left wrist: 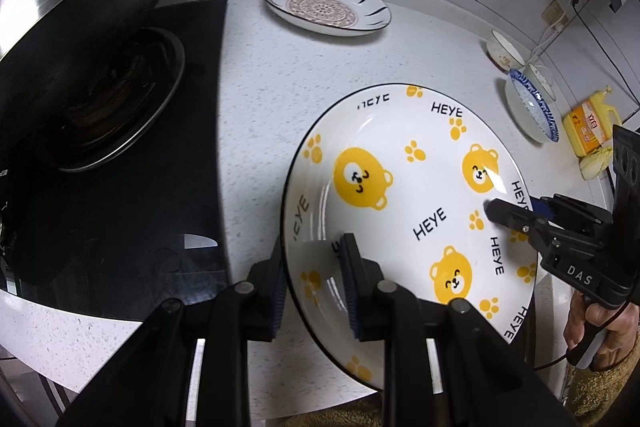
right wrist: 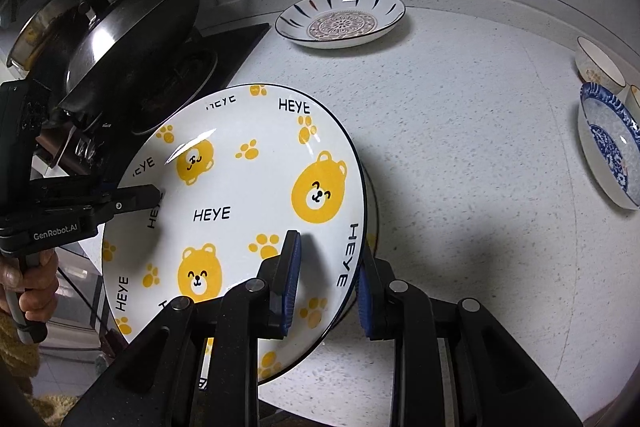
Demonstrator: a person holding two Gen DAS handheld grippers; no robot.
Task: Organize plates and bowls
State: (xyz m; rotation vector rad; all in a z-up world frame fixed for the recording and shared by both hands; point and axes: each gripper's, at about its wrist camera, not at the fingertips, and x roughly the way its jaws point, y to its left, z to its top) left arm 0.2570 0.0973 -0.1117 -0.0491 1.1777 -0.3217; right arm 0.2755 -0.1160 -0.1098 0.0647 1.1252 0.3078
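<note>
A white plate with yellow bears and HEYE lettering [left wrist: 404, 211] is held between both grippers above the speckled counter; it also shows in the right wrist view [right wrist: 240, 211]. My left gripper [left wrist: 312, 283] is shut on its left rim, one finger above and one below. My right gripper [right wrist: 328, 283] is shut on its right rim and appears in the left wrist view [left wrist: 504, 215]. A second bear plate [right wrist: 372, 227] lies under it. A striped plate with a brown mandala centre [left wrist: 324, 5] [right wrist: 342, 21] sits at the back.
A lidded wok [left wrist: 76, 7] [right wrist: 132, 39] stands on the black stove [left wrist: 132, 187] to the left. A blue-patterned bowl [right wrist: 608, 151] [left wrist: 530, 111] and small white bowls [right wrist: 598, 65] sit at the right. A yellow bottle [left wrist: 588, 129] lies near the right edge.
</note>
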